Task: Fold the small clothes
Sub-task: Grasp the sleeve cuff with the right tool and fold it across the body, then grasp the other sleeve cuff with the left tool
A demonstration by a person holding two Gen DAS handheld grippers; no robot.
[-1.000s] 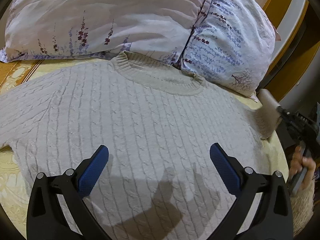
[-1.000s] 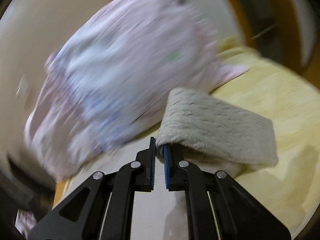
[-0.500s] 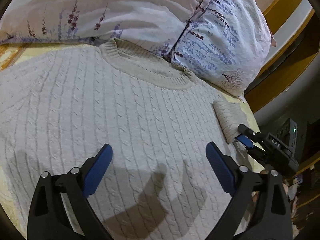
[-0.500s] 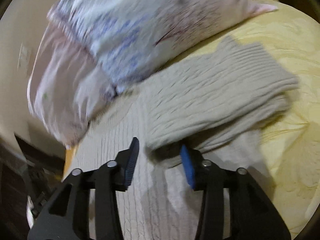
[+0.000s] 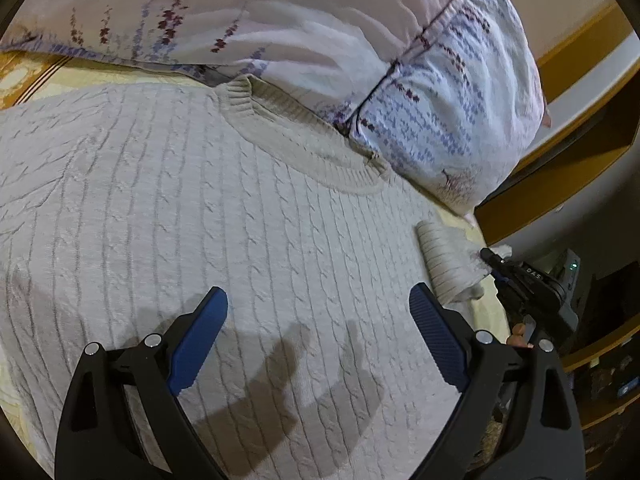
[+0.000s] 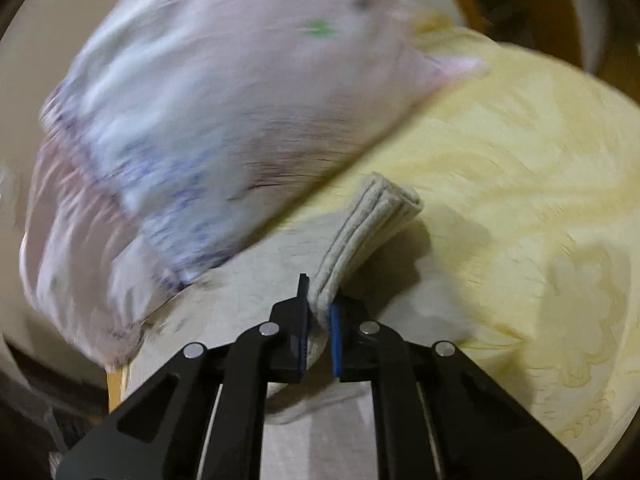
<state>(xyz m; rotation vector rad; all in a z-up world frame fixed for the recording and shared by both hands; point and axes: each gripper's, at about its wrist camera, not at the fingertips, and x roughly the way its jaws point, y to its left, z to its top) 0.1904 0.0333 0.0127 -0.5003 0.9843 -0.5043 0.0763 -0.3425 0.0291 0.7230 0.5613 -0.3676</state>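
A beige cable-knit sweater (image 5: 240, 240) lies spread flat on the bed, its ribbed collar (image 5: 304, 148) against the pillows. My left gripper (image 5: 320, 332) hangs open over the sweater's body, its blue pads wide apart with nothing between them. At the right edge the sweater's sleeve cuff (image 5: 444, 264) is lifted off the bed, with my right gripper (image 5: 496, 268) shut on it. In the right wrist view the ribbed cuff (image 6: 372, 220) stands up out of my right gripper (image 6: 320, 316), pinched between its pads.
Two flowered pillows (image 5: 280, 16) (image 5: 460, 100) lie along the head of the bed, touching the collar. A yellow patterned bedspread (image 6: 520, 180) shows beyond the sleeve. A wooden bed frame (image 5: 560, 168) and dark furniture stand to the right.
The right gripper let go of the folded sleeve, which lay flat for a moment, then shut again on the cuff's end. The left gripper tilted a little and stayed open over the sweater.
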